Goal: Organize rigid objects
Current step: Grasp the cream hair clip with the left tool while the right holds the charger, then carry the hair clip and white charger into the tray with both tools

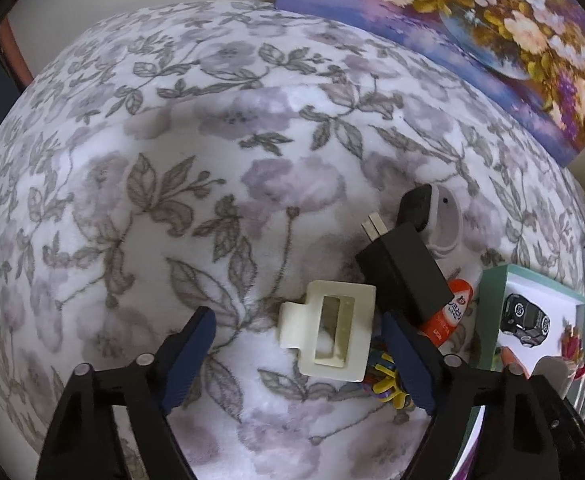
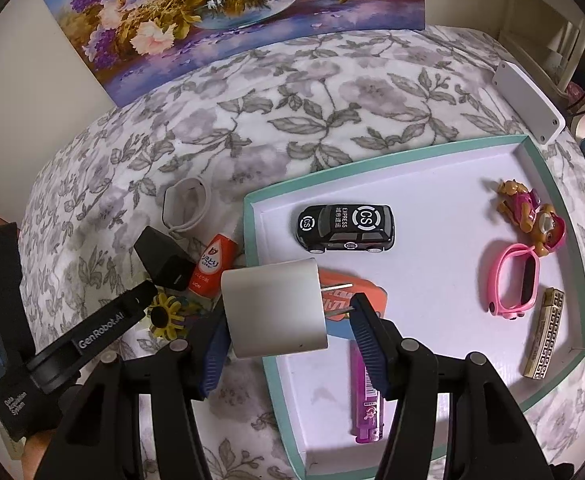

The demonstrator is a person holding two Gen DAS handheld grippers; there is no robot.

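Item in hand: white plug adapter point(image 2: 274, 310), pinched between the fingers of the right gripper point(image 2: 288, 320), its metal prongs pointing toward the right finger. It hangs over the near-left corner of the teal-rimmed tray point(image 2: 548, 184), not yet set down.

Already in the tray: black toy car point(image 2: 346, 227), pup figurine point(image 2: 532, 216), pink wristband point(image 2: 516, 278), gold patterned bar point(image 2: 542, 334), purple lighter point(image 2: 366, 396), and an orange printed card point(image 2: 356, 292) partly covered by the adapter.

Still on the floral blanket point(image 1: 172, 140), outside the tray: cream hair claw point(image 1: 328, 330), black charger point(image 1: 402, 270), orange-capped tube point(image 1: 450, 314), grey-and-white band point(image 1: 438, 216), yellow flower clip point(image 2: 166, 316), and a white plate point(image 2: 528, 100) beyond the tray's far corner.

Left gripper point(image 1: 300, 360): spread wide and empty, hovering just short of the hair claw, which lies between its fingers.

Judged progress: roughly half sorted; five or six pieces remain.

Obscured: the card's lettering; the multicoloured object point(image 1: 384, 380) under the left gripper's right finger, probably the flower clip. A flower painting point(image 2: 228, 12) leans behind.
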